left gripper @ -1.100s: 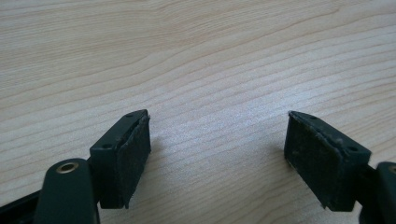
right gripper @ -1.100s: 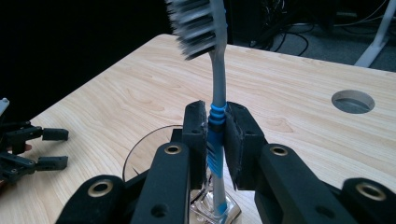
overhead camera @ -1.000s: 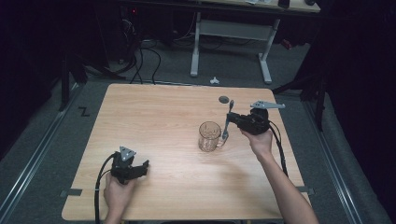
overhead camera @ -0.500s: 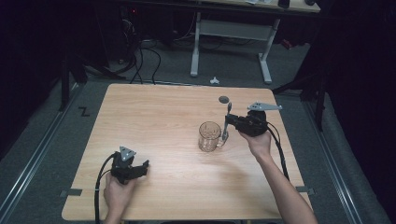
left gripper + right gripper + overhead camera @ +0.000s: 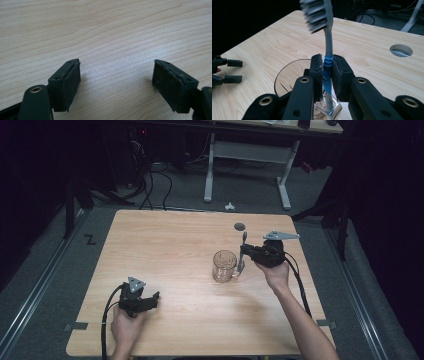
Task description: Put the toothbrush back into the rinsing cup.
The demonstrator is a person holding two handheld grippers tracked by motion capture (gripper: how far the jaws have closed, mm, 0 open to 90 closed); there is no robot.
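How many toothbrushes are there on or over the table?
1. The toothbrush is clamped upright in the right tongs, just beside the glass mug. None in the mug that I can see.

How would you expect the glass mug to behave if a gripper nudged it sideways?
The glass mug stands upright on a broad base, so it would probably slide on the smooth table rather than tip. Being clear glass, it is likely fragile and slippery.

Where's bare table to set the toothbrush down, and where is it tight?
Free: the wide stretch of table left of the glass mug, from the far edge down to the left gripper; also the near strip between both forearms. Tight: right of the mug, where the right gripper holds the toothbrush, with the cable hole behind.
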